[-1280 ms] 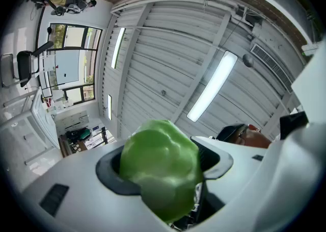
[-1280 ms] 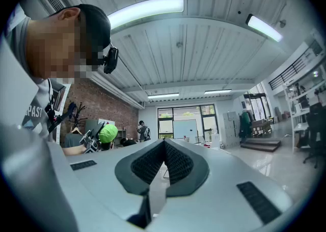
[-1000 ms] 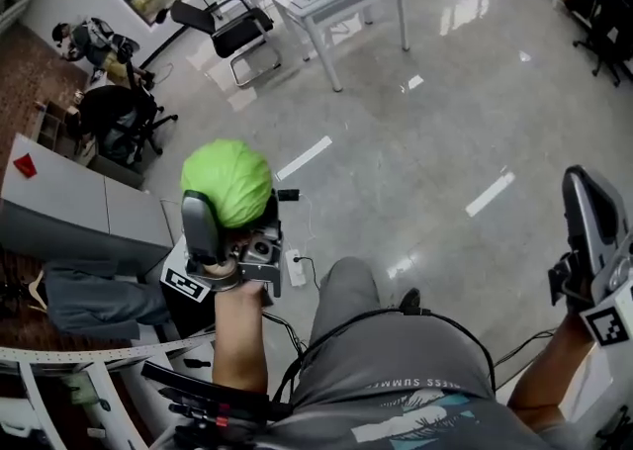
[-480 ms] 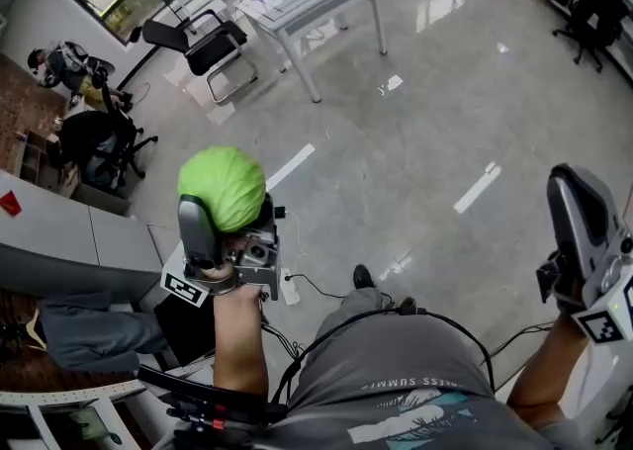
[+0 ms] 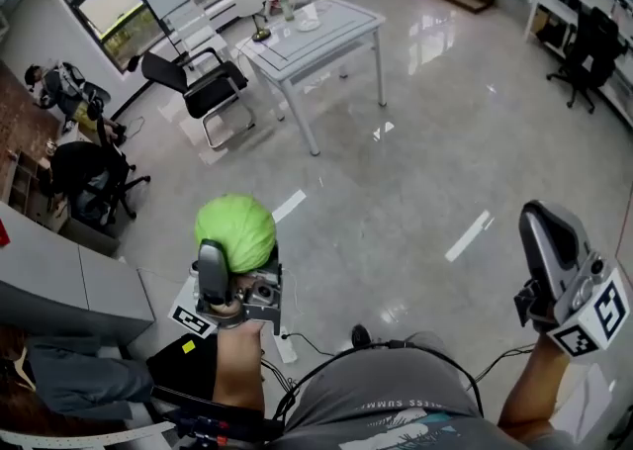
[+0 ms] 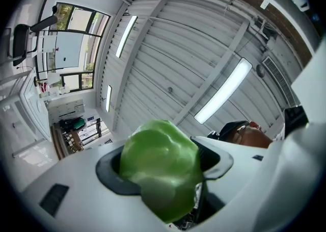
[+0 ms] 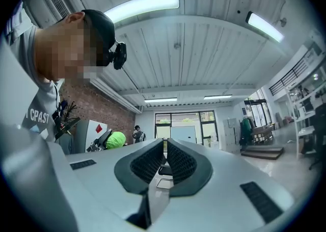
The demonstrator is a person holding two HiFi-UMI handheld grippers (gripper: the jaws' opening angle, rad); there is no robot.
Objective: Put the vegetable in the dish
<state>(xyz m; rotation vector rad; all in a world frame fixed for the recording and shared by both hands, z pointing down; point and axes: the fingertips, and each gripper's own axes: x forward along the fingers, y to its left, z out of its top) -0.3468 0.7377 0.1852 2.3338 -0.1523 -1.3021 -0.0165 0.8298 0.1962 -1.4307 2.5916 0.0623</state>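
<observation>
A round, light green cabbage [image 5: 235, 228] is clamped between the jaws of my left gripper [image 5: 233, 245], held up at waist height over the floor. From the left gripper view, the cabbage [image 6: 160, 159] fills the gap between the dark pads of that gripper [image 6: 162, 169], which points up at the ceiling. My right gripper [image 5: 546, 235] is raised at the right with its ribbed pads together and nothing between them. In the right gripper view [image 7: 164, 160] the cabbage [image 7: 116, 139] shows small at the left. I can make out no dish.
A white table [image 5: 326, 31] with a few small items stands far ahead, a black chair [image 5: 198, 92] to its left. Seated people and office chairs [image 5: 84, 166] are at the left by a grey cabinet [image 5: 69, 285]. Cables lie on the glossy floor [image 5: 415, 161].
The view has swung forward and up, so the white table and chair sit nearer the middle. Both grippers sit lower in the picture; the left one still grips the cabbage.
</observation>
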